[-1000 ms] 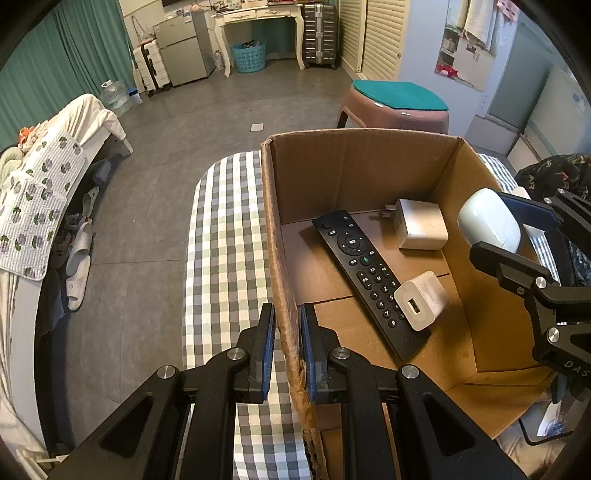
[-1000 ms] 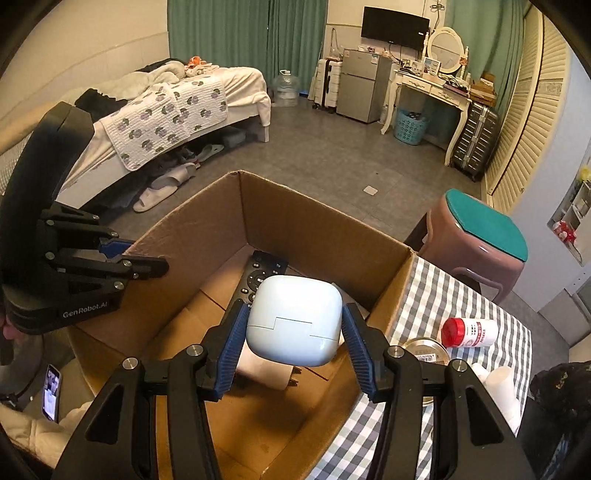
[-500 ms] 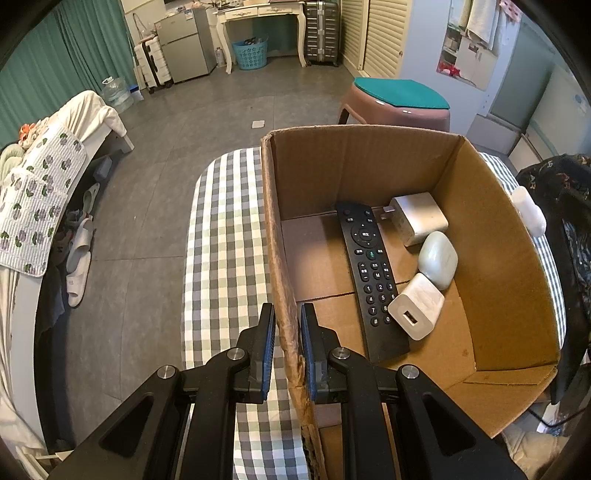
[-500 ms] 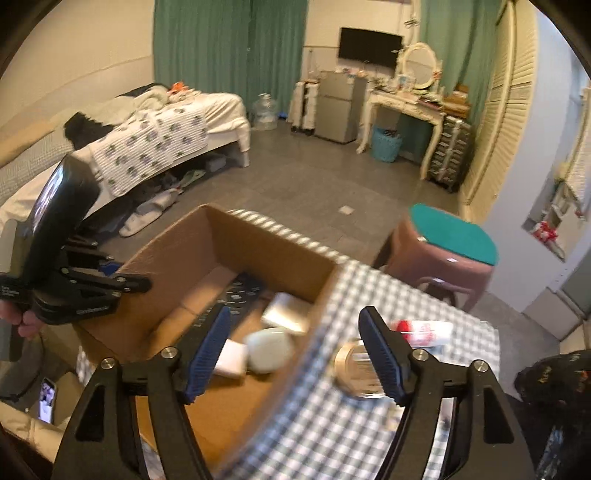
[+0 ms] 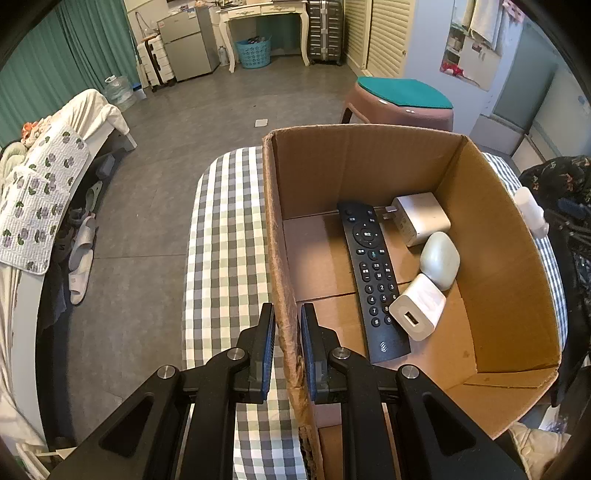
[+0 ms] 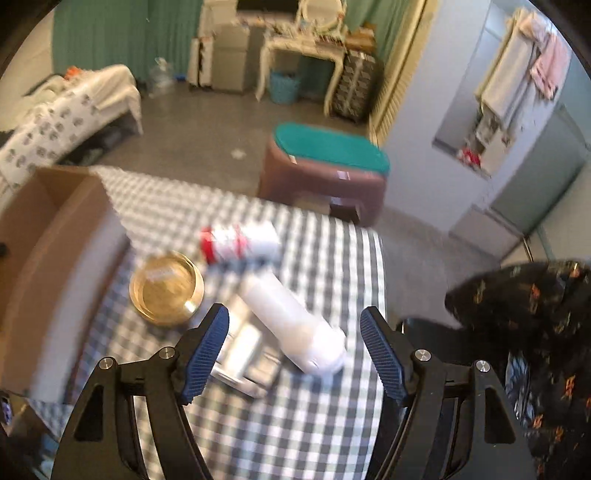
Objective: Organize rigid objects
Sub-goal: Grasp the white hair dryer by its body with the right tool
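Cardboard box [image 5: 369, 166] is sitting on the checked table [image 5: 229, 236], its 9 o'clock wall being pinched by the downward-tilted left gripper [image 5: 287, 347]. Right gripper [image 6: 294, 354], jaws apart and empty, is angling down over a white bottle [image 6: 291, 321] outside the box.

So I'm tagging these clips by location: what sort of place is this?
Most likely a lived-in bedroom: a bed with bedding on the left, a dressing table against the far wall, and slippers on the floor.
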